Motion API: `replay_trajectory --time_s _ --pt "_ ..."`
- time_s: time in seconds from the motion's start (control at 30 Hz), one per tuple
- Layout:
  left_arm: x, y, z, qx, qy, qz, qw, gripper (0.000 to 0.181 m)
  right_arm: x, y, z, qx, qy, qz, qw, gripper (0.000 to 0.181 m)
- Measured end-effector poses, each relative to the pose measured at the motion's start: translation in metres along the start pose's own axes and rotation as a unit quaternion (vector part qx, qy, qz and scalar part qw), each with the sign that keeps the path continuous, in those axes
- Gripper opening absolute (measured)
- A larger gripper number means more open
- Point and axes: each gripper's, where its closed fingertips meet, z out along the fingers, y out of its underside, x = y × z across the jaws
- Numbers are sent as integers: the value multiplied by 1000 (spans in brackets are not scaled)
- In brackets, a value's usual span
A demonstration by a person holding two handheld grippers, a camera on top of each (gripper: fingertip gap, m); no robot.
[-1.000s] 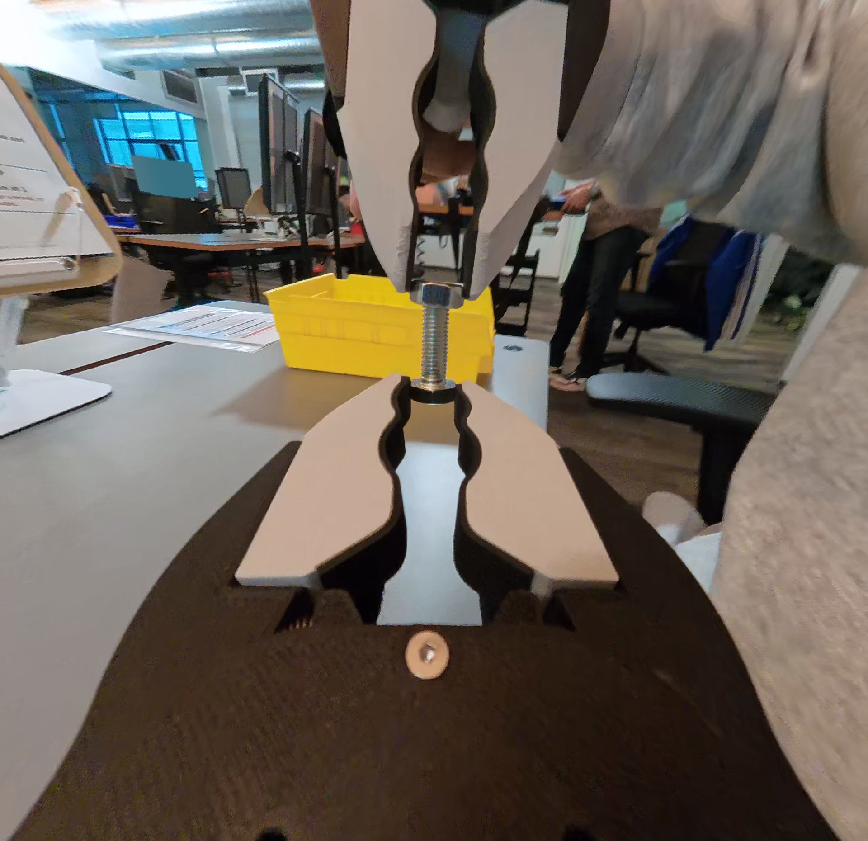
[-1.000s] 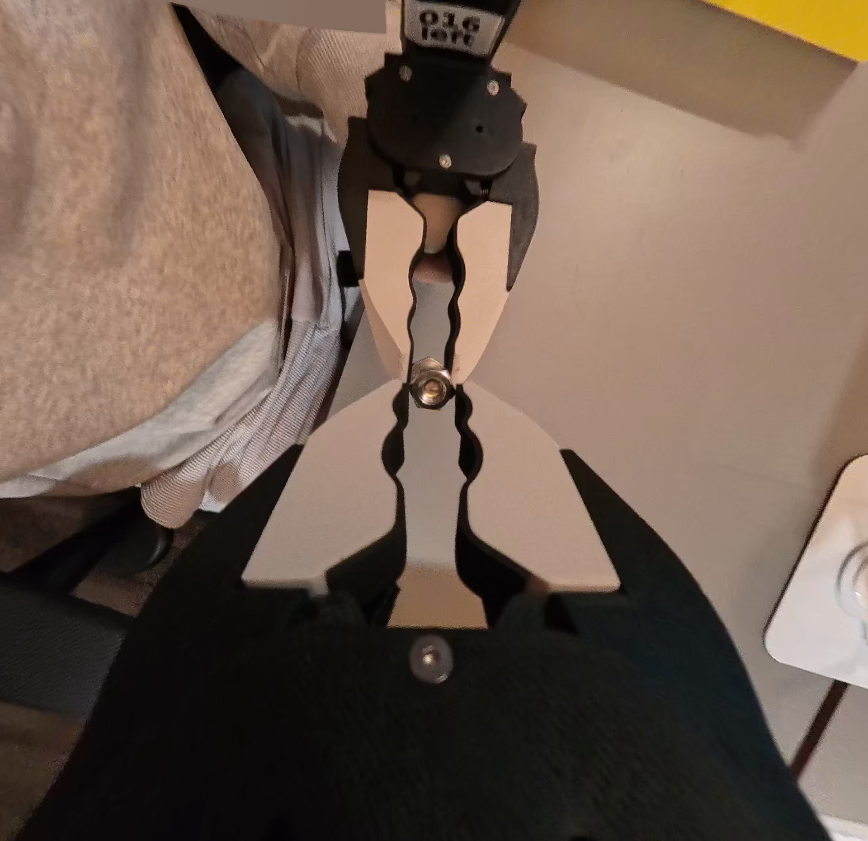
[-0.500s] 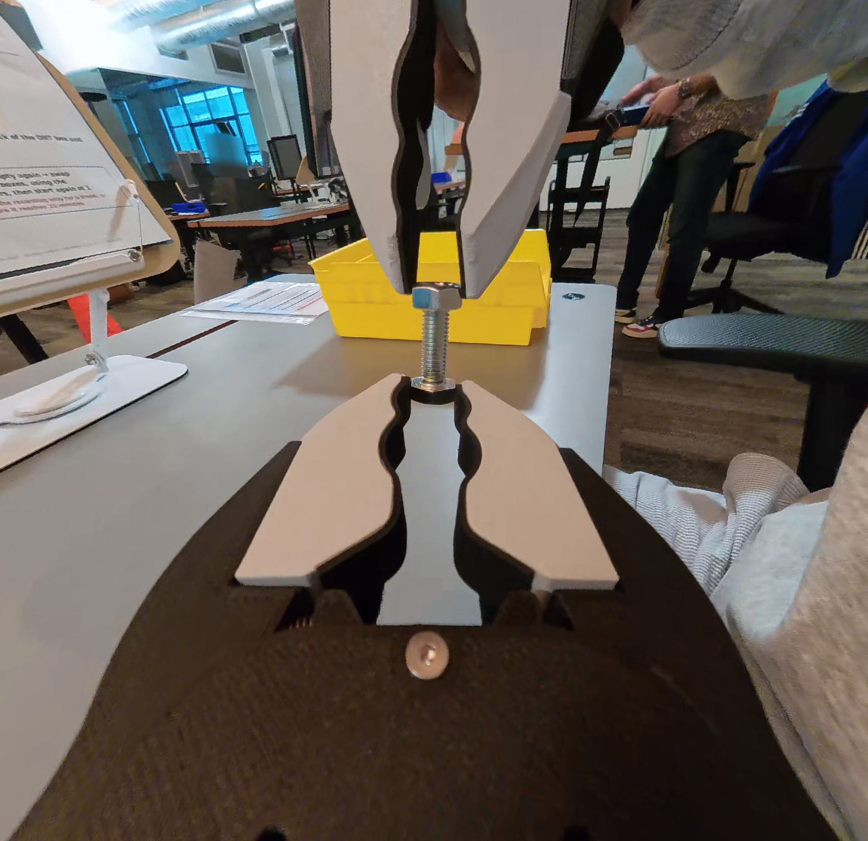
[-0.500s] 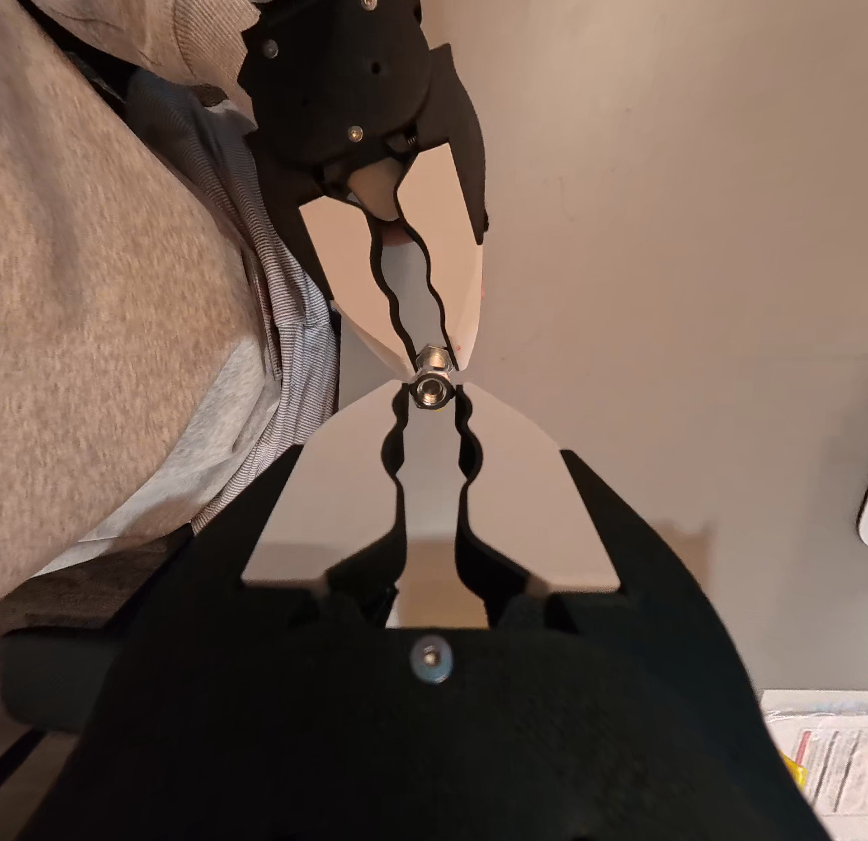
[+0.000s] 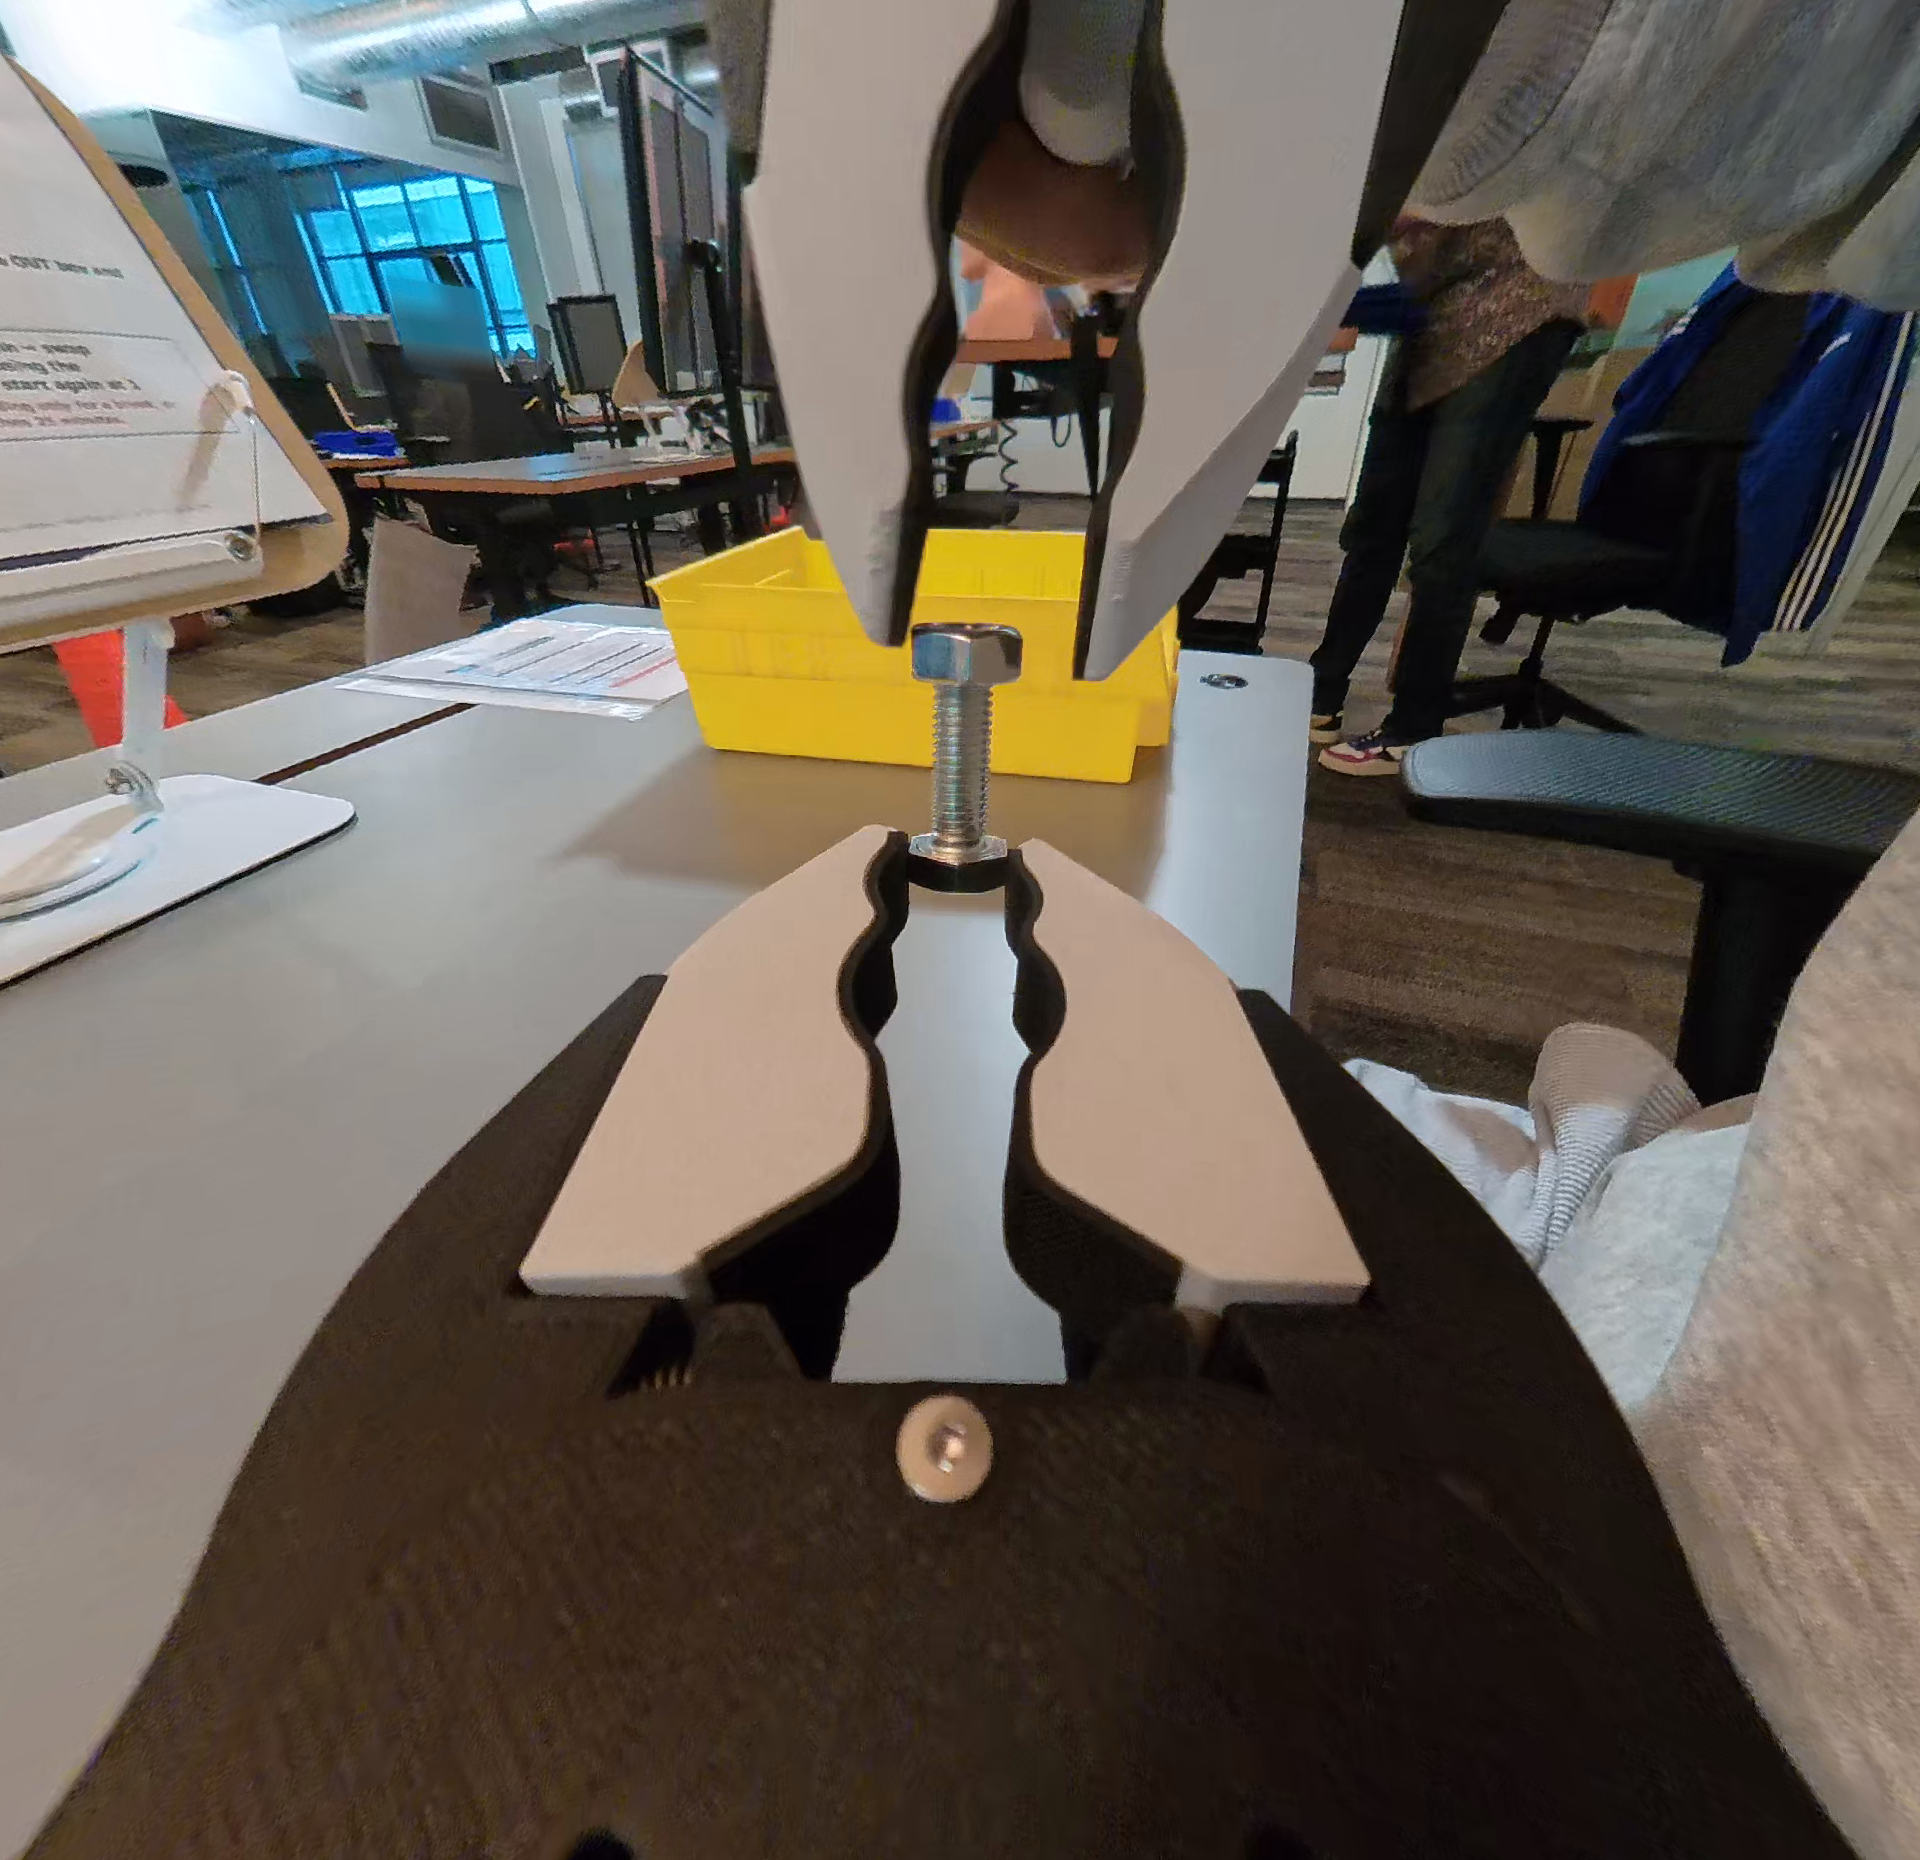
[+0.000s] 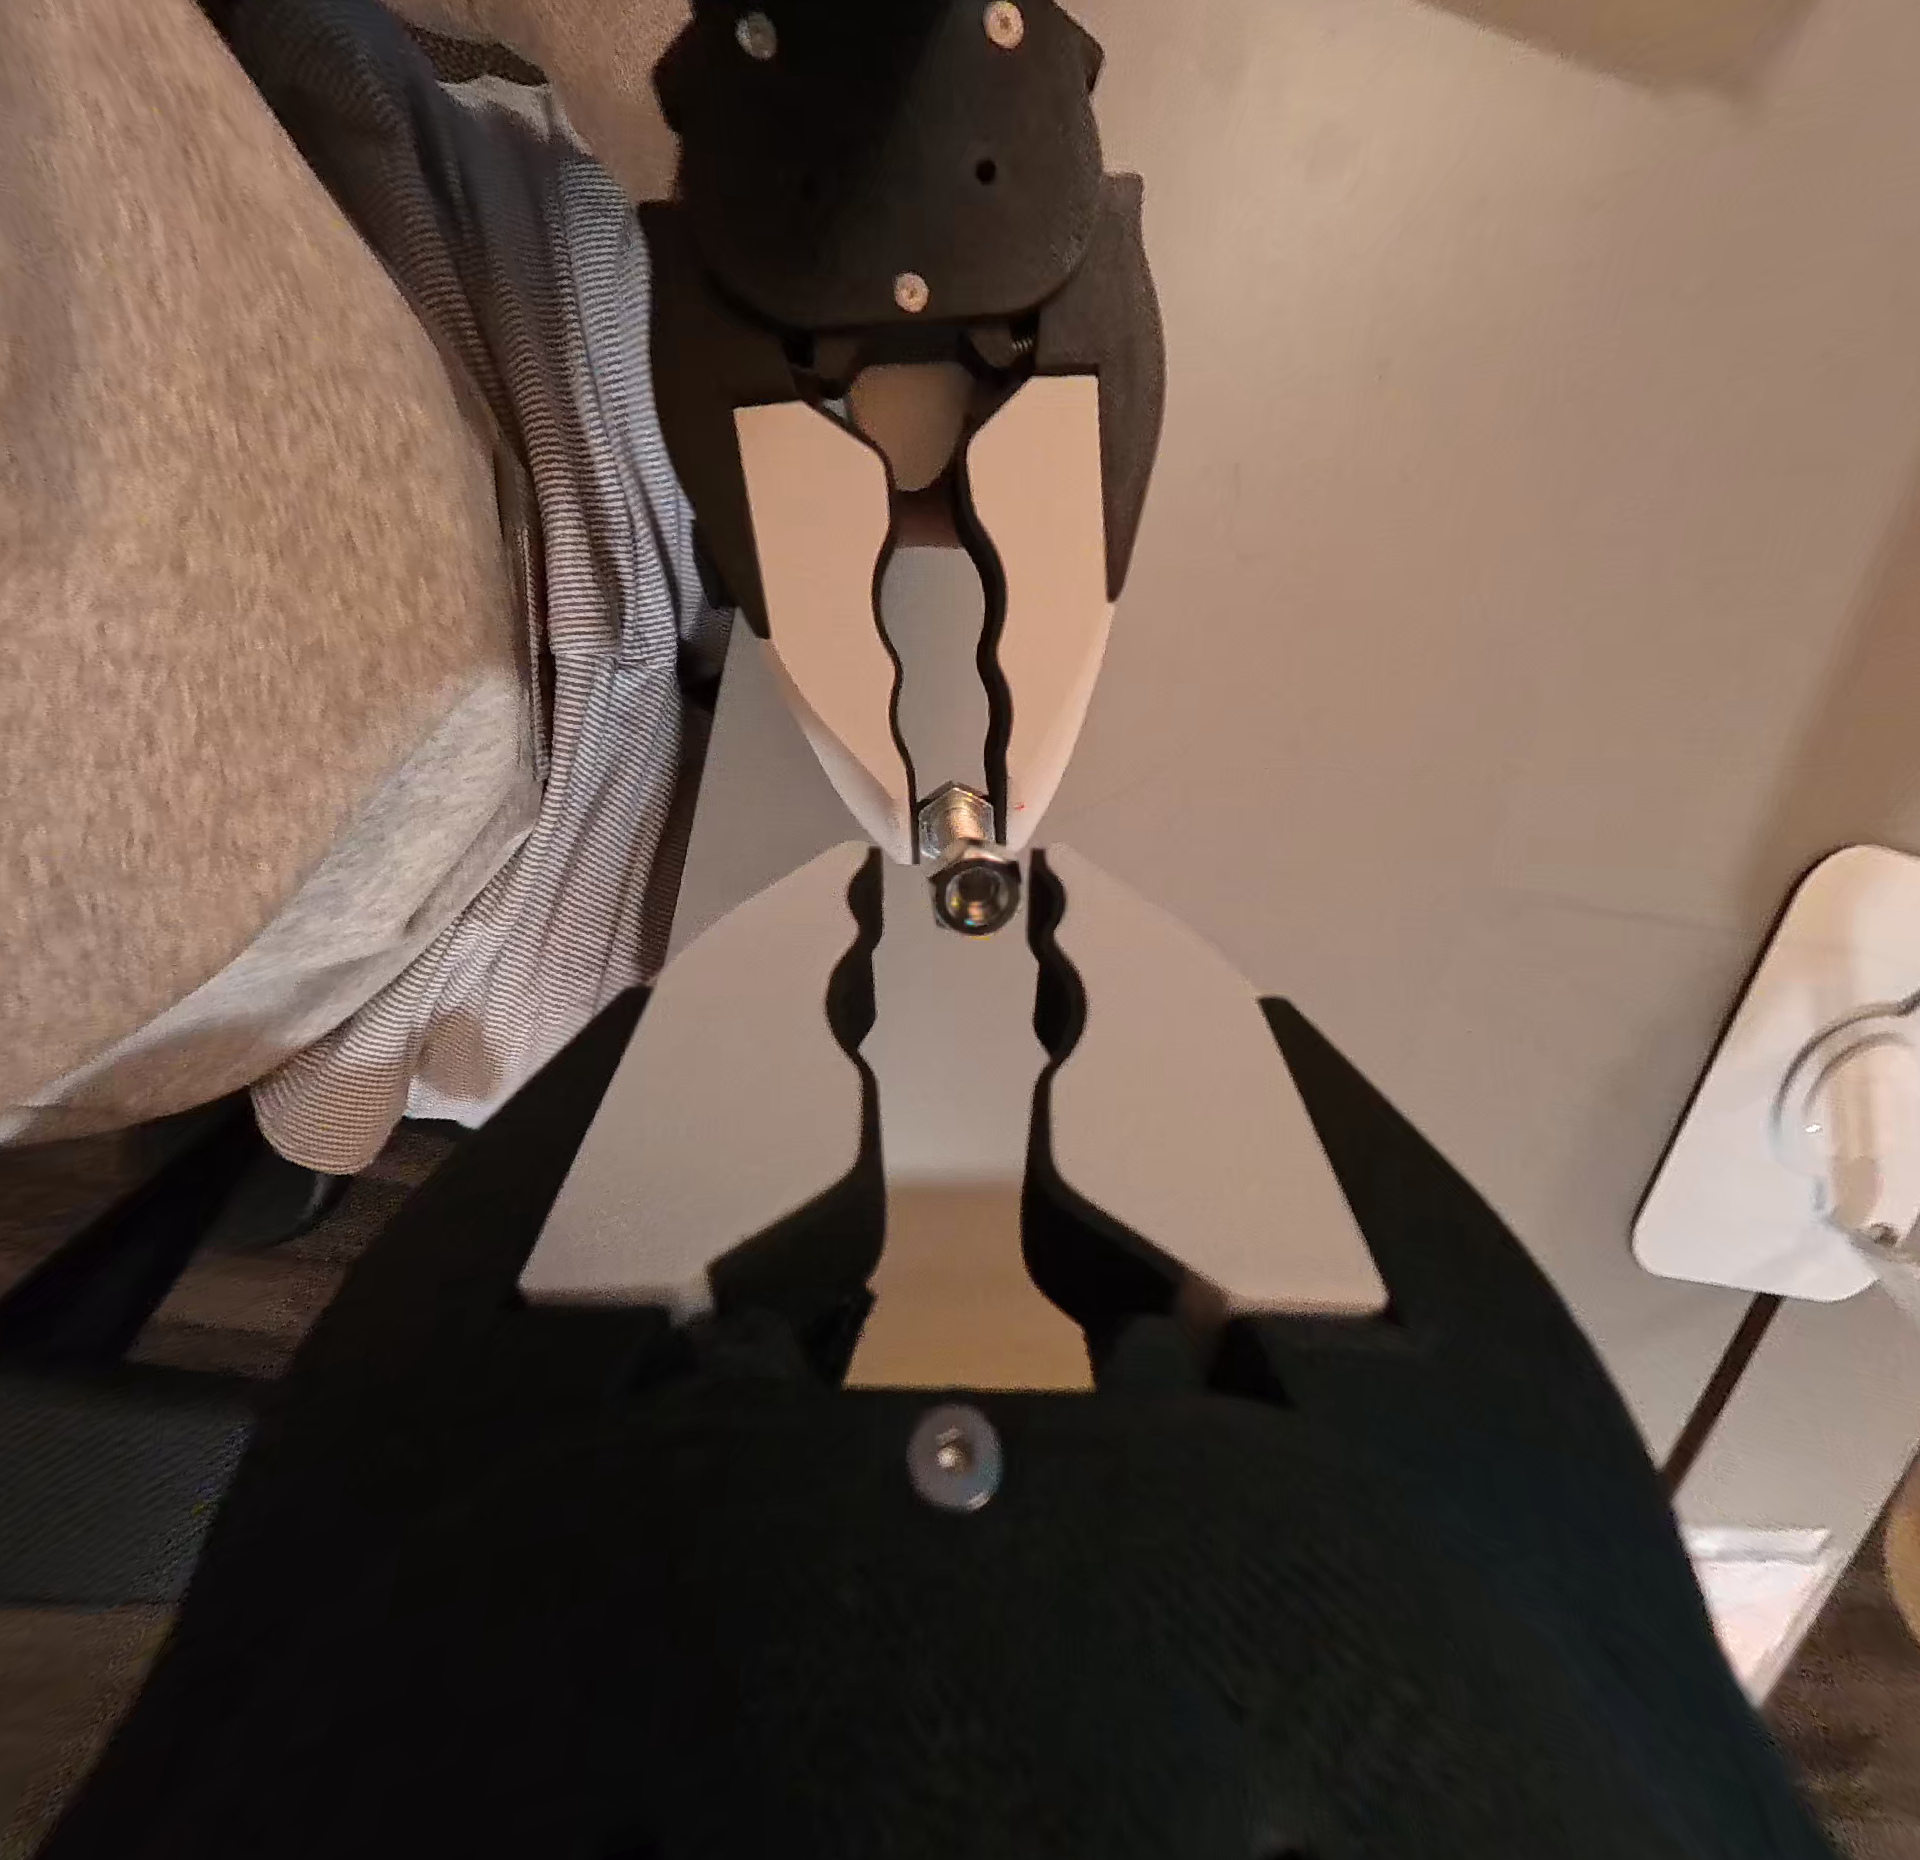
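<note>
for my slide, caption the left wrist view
Left tongs grip the nut on an upright hex bolt; right tongs open around its head.

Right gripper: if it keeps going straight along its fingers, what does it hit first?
The bolt. Its hex head already sits between the open right gripper fingertips, touching neither, so advancing would take it deeper, then reach the left gripper clamping the nut. Depth is uncertain.

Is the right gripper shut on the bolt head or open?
Open. In the left wrist view the right gripper straddles the bolt head with gaps on both sides; the left gripper pinches the nut.
</note>
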Motion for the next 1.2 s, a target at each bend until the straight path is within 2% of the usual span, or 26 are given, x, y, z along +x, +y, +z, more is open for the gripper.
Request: replay_trajectory --time_s 0.3,0.63,0.8,0.93,1.2 --pt "1 -7 -3 17 5 -4 1000 18 3 4 3 -16 -1 -1 1000 19" --pt "1 -5 -1 10 0 5 1000 18 0 6 6 -29 -34 97 994 23" --pt "0 -3 -1 7 3 -5 1000 18 2 6 4 -34 -15 57 998 37" --pt "1 -3 -1 6 7 -7 1000 19 1 -5 -2 0 -13 35 999 36" --pt "0 -7 -2 19 8 -23 1000 18 -3 1 0 -7 -23 17 1000 35"
